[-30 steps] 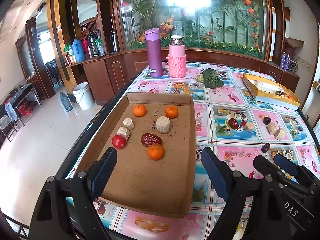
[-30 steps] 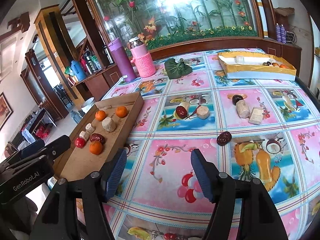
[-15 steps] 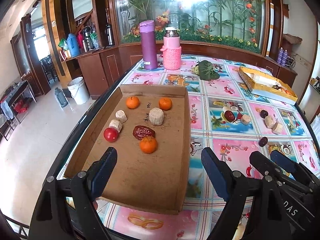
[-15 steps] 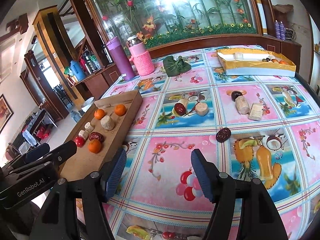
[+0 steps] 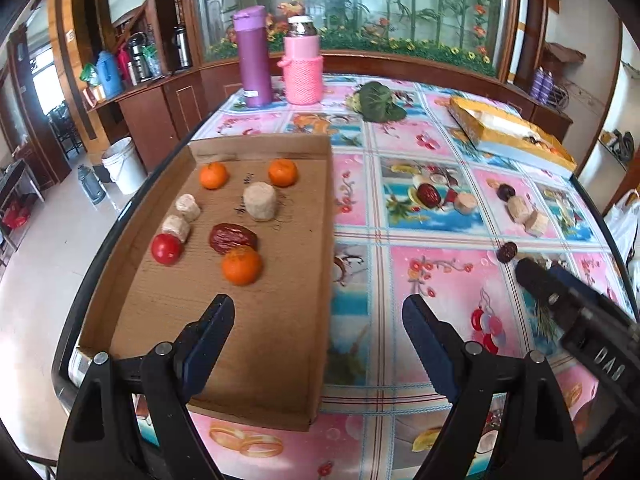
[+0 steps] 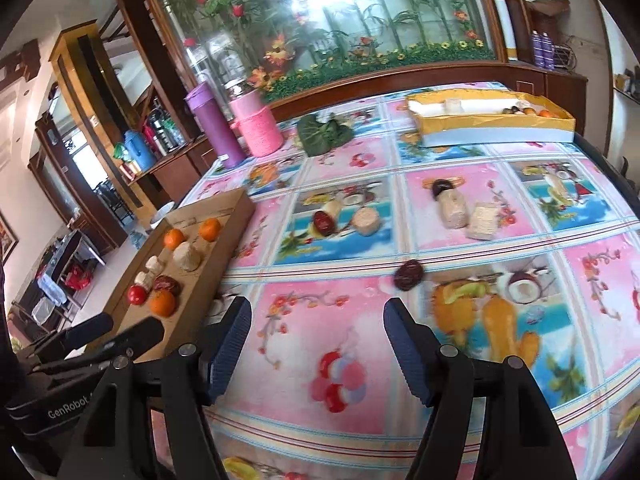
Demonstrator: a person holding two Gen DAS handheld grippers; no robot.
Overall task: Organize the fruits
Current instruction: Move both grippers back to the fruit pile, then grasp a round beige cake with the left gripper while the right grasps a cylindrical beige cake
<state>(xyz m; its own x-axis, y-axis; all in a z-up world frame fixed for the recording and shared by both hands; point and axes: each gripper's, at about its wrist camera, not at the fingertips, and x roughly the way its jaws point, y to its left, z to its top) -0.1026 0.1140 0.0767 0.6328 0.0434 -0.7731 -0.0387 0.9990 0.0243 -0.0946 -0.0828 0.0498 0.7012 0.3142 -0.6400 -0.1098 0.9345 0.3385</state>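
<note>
A shallow cardboard tray (image 5: 280, 320) lies at the table's left side with three oranges (image 5: 241, 266), a red tomato (image 5: 166, 249), a red date (image 5: 233, 237) and beige cakes (image 5: 260, 201). My left gripper (image 5: 318, 314) hangs open over the tray's near right wall, empty. On the cloth lie a dark date (image 6: 408, 275), a second date (image 6: 322, 222), a round cake (image 6: 365, 221) and two more cakes (image 6: 452, 210). My right gripper (image 6: 317, 318) is above the cloth just short of the dark date, its jaws opening with nothing between them.
A purple flask (image 5: 253, 56) and a pink-sleeved jar (image 5: 302, 68) stand at the far edge, with a green leaf bundle (image 5: 378, 100) beside them. A yellow box (image 6: 492, 122) with small fruits sits at the far right. The table's left edge drops to the floor.
Both grippers have moved forward and tipped down, so the tray and the loose pieces sit closer and lower in view. The right jaws stand slightly wider.
</note>
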